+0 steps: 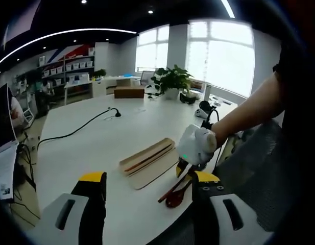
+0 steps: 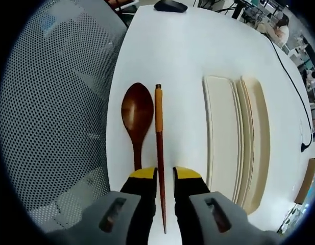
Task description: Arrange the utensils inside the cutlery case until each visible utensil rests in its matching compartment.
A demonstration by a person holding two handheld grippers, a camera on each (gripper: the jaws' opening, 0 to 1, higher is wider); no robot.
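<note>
In the right gripper view a dark wooden chopstick (image 2: 158,127) with a tan band lies on the white table (image 2: 177,56). It runs between the jaws of my right gripper (image 2: 165,173), which stand a narrow gap apart, wider than the stick. A brown wooden spoon (image 2: 137,109) lies just left of it. The beige cutlery case (image 2: 223,138) lies to the right, its lid (image 2: 257,132) beside it. In the left gripper view my left gripper (image 1: 149,181) hangs open above the table, short of the case (image 1: 147,161). A gloved hand (image 1: 197,144) holds the right gripper (image 1: 182,171) over the spoon (image 1: 176,196).
A grey mesh chair (image 2: 45,112) stands against the table edge beside the spoon. A black mouse (image 2: 170,5) lies at the far end. A black cable (image 1: 75,131), a potted plant (image 1: 172,81) and a cardboard box (image 1: 129,92) sit farther back on the table (image 1: 96,148).
</note>
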